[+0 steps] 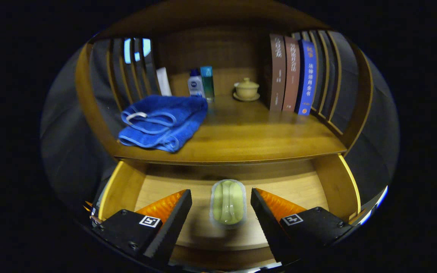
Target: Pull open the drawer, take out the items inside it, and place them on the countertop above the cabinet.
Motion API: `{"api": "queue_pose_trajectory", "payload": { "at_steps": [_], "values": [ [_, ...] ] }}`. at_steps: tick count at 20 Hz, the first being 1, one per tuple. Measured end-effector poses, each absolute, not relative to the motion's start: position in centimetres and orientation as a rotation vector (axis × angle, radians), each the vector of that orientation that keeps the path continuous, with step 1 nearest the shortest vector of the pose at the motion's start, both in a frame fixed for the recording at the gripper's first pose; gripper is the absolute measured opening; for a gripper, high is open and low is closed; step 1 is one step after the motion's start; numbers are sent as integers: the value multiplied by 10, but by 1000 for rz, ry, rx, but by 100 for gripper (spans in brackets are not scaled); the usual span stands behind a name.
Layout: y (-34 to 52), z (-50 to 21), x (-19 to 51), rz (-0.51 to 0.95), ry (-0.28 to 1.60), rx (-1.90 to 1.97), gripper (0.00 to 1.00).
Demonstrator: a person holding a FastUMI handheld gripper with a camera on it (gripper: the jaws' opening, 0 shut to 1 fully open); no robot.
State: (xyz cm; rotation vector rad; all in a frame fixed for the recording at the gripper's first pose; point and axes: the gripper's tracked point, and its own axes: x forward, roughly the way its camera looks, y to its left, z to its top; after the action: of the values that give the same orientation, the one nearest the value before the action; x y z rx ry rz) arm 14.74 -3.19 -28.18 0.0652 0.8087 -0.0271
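The wooden drawer (328,189) stands pulled open below the countertop (249,140). On the drawer floor lies a pale green bar of soap in a clear wrapper (228,203). My gripper (221,197) hovers over the drawer, open, its two fingers on either side of the soap with a gap on each side and no contact that I can see. A folded blue towel (163,123) rests on the left of the countertop, near its front edge.
At the back of the countertop stand two small bottles (201,84), a white tube (164,80) and a lidded cup on a saucer (246,90). Three books (292,74) stand upright at the right. Slatted wooden side walls enclose the shelf.
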Motion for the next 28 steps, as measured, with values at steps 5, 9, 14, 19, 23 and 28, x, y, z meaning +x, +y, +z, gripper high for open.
{"api": "queue_pose_trajectory", "payload": {
  "at_steps": [5,9,14,19,23,28],
  "values": [
    [-40,-329,161,-51,998,39,93],
    [-41,-352,156,-66,1136,32,85],
    [-42,-365,150,-73,1212,40,57],
    [-43,-362,152,-68,1202,17,20],
    [-44,-359,151,-67,1189,19,20],
    [-36,-335,137,-39,1100,42,20]
  ]
}}
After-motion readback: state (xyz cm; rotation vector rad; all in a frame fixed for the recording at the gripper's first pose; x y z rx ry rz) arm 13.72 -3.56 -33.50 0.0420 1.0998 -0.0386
